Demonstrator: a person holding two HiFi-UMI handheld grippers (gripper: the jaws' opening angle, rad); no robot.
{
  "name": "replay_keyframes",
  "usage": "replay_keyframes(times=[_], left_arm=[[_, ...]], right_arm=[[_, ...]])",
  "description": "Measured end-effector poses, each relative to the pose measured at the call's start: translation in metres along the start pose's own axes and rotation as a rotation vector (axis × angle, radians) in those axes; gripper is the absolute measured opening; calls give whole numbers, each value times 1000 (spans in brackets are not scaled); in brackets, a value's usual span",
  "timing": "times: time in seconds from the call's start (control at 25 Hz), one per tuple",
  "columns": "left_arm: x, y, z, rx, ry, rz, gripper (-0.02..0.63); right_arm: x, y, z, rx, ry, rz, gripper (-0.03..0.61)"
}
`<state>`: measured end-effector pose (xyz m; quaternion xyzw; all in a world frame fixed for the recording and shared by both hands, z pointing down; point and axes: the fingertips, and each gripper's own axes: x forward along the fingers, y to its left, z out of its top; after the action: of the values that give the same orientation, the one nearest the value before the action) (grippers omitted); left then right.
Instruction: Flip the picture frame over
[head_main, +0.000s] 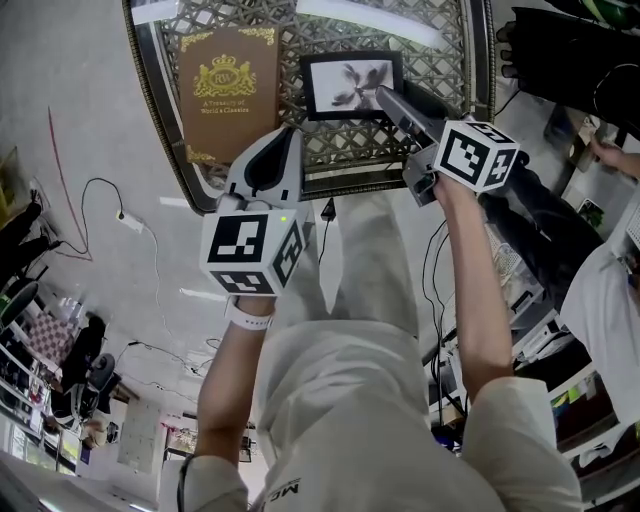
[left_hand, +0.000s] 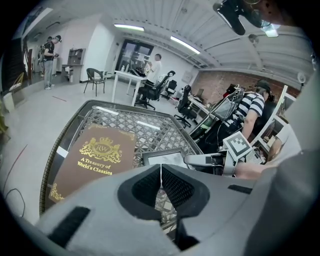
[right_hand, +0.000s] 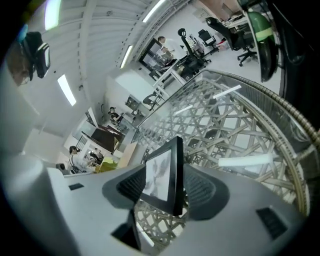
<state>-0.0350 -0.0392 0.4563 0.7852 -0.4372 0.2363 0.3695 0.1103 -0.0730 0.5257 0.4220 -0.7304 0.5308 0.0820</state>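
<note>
So the picture frame (head_main: 352, 85) sits right at the tip of the right tool (right_hand: 166, 189), on the glass-topped lattice counter (head_main: 360, 182). The brown book (head_main: 228, 92) is off to that tool's left. The tool's jaws are spread wide with one end of the frame slotted between them. There's daylight next to the pads, so I'd say it isn't pinched yet, just bracketed. The left tool (left_hand: 161, 187) is closed up with nothing in it, hanging back over the near rim with the book ahead of it.

Handling guess: small, thin, stiff and light, so no effort to turn. The black rim looks smooth, though, and on glass I'd expect it to skate if nudged. The front is probably glazed, so I'd keep the squeeze gentle and set it down rather than drop it. Best hold seems to be across the thickness at the short end nearest the right tool, pads on the rim rather than mid-picture.

Orientation: it's landscape, with the long axis running crosswise to the right tool and away to its left. The picture side faces up toward the head camera, and between the jaws it faces the left-hand pad. I can't tell if it's fully flat or tipped up a bit
</note>
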Motion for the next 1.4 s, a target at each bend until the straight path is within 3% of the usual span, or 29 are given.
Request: replay_keyframes(times=[0.2, 0.6, 0.72, 0.92, 1.08, 1.4], left_arm=[[2, -2, 1, 3, 1, -3, 29], [-1, -13, 6, 32, 8, -18, 28], [-6, -17, 15, 56, 4, -27, 28], [-24, -27, 33, 88, -13, -32, 28], [-43, -35, 51, 98, -52, -30, 28], [-96, -57, 80, 126, -102, -56, 28]], right_arm=[[-1, -8, -1, -65, 32, -61, 225], [-16, -3, 14, -127, -28, -130, 220], [-26, 4, 18, -173, -40, -152, 169], [-49, 27, 26, -236, -62, -177, 77], [-63, 57, 32, -286, -74, -164, 64], [-107, 114, 48, -283, -150, -164, 63]])
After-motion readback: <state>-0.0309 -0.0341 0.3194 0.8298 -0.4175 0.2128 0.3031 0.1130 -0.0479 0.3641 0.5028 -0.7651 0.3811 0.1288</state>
